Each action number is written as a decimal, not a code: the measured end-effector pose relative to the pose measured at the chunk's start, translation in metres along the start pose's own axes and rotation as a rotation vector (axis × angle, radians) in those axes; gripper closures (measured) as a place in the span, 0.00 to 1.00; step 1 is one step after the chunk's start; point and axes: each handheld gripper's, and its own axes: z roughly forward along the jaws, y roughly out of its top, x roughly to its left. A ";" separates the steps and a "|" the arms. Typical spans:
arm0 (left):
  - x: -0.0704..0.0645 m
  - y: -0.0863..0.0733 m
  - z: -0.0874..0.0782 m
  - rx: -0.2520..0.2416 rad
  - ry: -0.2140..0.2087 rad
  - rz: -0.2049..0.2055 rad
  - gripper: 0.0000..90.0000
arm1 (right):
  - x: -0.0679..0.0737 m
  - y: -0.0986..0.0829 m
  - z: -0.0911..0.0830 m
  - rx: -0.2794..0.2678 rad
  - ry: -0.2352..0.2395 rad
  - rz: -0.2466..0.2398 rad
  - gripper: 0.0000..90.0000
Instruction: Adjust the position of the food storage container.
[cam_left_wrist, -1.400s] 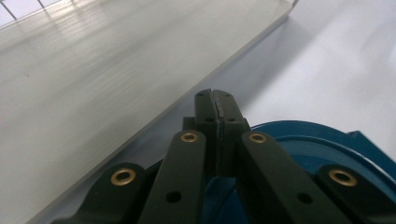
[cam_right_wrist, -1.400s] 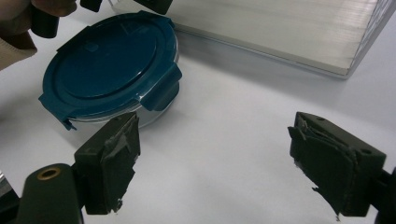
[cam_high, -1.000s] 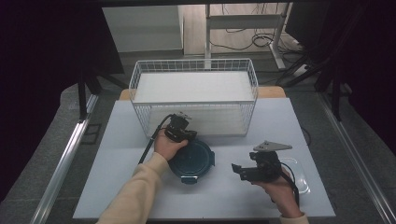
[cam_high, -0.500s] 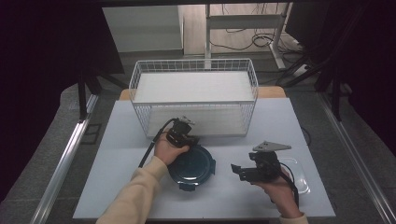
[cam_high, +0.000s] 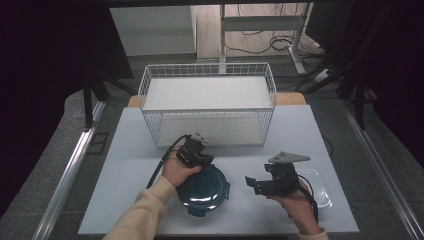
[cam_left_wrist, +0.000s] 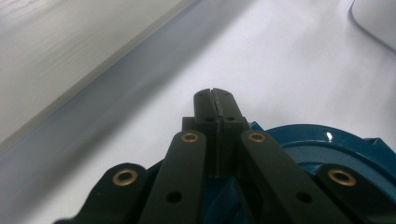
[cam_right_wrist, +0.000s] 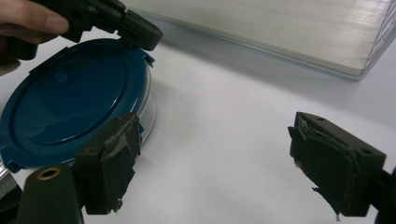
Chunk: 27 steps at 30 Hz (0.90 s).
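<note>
On the worktop (cam_high: 125, 165), as seen from the high view, a white wire basket (cam_high: 207, 102) is placed at the far side. A round blue lid (cam_high: 205, 189) on a clear container is located near the front, left of centre. The left tool (cam_high: 197, 152) is held by the left hand (cam_high: 177, 171) at the lid's far rim, and its cable is led back along the sleeve. The right tool (cam_high: 257, 184) is held by the right hand (cam_high: 295, 202) to the right of the lid, apart from it. A clear tray (cam_high: 320, 187) is seen just behind that hand.

From the left gripper view, the left tool (cam_left_wrist: 215, 100) is seen with its jaws pressed together, tip against tip. The lid (cam_left_wrist: 327, 147) is located beneath the linkage, to the right. Whether the lid's edge is pinched cannot be told from here.

From the right gripper view, the right tool (cam_right_wrist: 210, 163) is seen spread wide, with nothing held and bare worktop (cam_right_wrist: 224, 116) between the jaws. The lid (cam_right_wrist: 70, 102) is placed at the left, just beyond one jaw. The left tool (cam_right_wrist: 140, 32) is seen closed at the lid's far edge, touching a tab there. The basket (cam_right_wrist: 289, 28) is seen behind.
</note>
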 end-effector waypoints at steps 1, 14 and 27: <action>-0.001 -0.003 -0.002 0.001 0.002 -0.005 1.00 | 0.000 0.000 0.000 0.000 0.001 0.000 0.18; 0.007 -0.017 -0.010 0.019 0.021 -0.016 1.00 | 0.004 0.000 0.003 0.002 0.007 -0.002 0.18; 0.005 -0.027 -0.077 -0.196 0.043 -0.114 0.57 | 0.007 0.002 0.000 -0.033 0.019 0.015 0.18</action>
